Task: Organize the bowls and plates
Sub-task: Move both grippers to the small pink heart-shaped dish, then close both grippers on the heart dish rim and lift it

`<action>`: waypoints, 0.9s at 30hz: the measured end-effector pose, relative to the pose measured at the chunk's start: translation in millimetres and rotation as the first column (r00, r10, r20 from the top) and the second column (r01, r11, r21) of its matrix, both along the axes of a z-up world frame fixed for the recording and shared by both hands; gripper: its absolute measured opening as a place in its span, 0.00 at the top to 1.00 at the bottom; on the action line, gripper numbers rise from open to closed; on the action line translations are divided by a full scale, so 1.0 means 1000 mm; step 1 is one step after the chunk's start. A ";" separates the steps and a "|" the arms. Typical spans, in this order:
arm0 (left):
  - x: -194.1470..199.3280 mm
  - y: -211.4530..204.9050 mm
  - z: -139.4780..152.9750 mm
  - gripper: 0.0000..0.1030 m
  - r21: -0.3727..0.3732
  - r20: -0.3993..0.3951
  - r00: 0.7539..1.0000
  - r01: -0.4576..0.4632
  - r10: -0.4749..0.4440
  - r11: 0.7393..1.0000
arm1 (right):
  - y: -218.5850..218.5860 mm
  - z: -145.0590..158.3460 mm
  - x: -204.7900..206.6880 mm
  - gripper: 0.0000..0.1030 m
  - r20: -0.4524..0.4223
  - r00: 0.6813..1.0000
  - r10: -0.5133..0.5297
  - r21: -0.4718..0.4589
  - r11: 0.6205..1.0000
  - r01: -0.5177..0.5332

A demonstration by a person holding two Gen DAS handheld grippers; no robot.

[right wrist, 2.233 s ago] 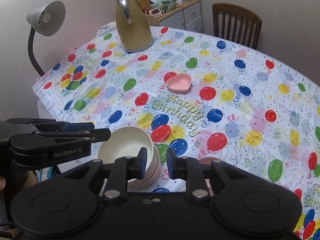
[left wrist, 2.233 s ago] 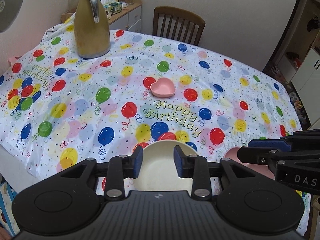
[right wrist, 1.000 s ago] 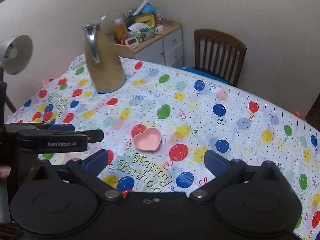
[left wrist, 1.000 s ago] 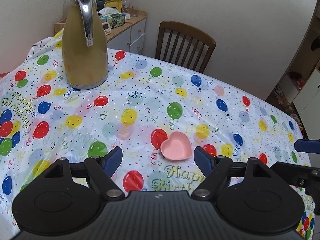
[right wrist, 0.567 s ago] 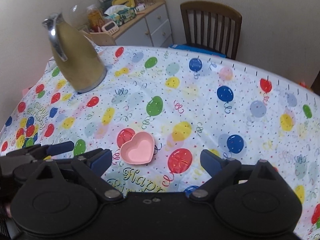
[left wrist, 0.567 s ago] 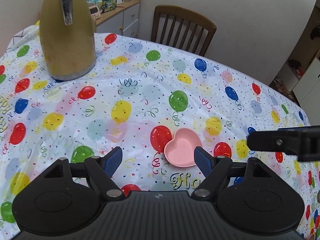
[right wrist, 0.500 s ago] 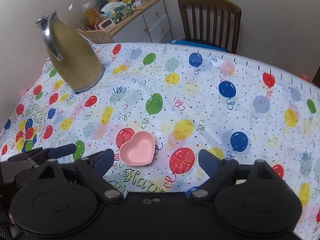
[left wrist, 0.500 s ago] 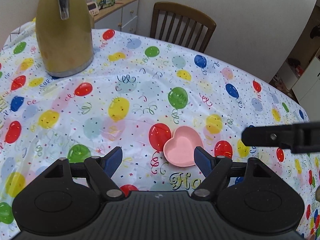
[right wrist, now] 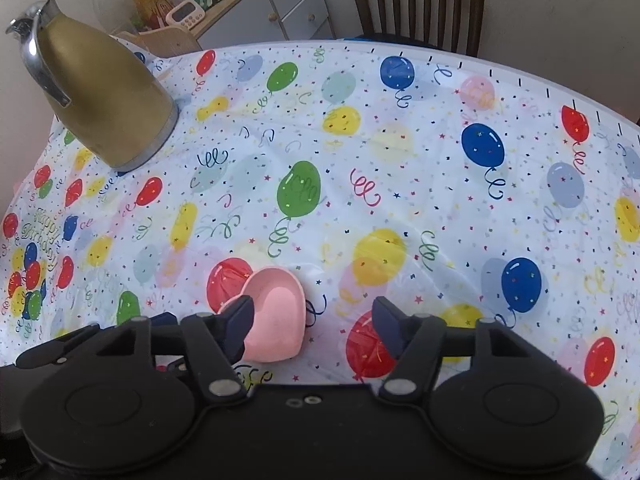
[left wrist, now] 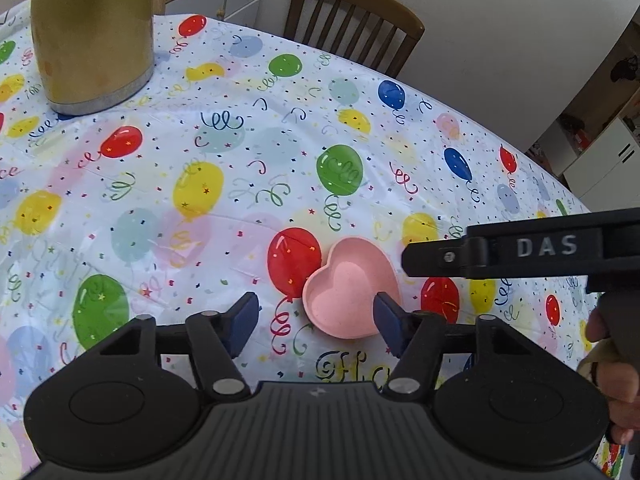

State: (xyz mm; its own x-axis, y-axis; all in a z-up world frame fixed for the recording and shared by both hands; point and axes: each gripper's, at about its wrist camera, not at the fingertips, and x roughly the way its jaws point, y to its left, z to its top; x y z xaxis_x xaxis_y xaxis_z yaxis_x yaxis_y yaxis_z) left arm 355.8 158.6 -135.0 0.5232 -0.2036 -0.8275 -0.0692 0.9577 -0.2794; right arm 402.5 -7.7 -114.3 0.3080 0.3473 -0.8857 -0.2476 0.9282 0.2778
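Where its near rim hides, heart dish (right wrist: pixel 276 316) behind right gripper (right wrist: pixel 312 330).

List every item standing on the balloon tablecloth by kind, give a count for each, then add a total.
Pink heart-shaped dish: 1
Gold thermos jug: 1
Total: 2
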 end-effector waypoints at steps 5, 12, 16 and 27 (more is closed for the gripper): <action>0.005 0.003 -0.009 0.63 -0.031 -0.023 1.000 -0.015 0.014 0.999 | 0.006 -0.012 0.005 0.54 -0.022 1.000 0.009 0.002 1.000 -0.009; 0.007 0.007 -0.016 0.84 -0.048 -0.030 0.999 -0.029 0.027 0.998 | 0.018 -0.025 0.003 0.69 -0.032 0.999 0.035 0.003 0.999 -0.034; 0.007 0.008 -0.019 0.90 -0.047 -0.032 0.999 -0.035 0.034 0.998 | 0.025 -0.029 -0.002 0.78 -0.014 0.999 0.050 -0.012 0.999 -0.050; -0.001 0.010 -0.004 0.92 -0.054 -0.030 0.999 -0.024 0.022 0.998 | 0.030 -0.020 -0.014 0.91 0.032 0.996 0.081 -0.053 0.995 -0.080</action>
State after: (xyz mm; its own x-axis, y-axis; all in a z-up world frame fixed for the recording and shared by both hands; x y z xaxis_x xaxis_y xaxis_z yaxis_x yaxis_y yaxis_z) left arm 355.1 168.4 -139.2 0.5038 -0.2369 -0.8307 -0.1002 0.9391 -0.3286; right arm 388.0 21.9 -133.9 0.3109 0.3258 -0.8929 -0.3305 0.9178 0.2199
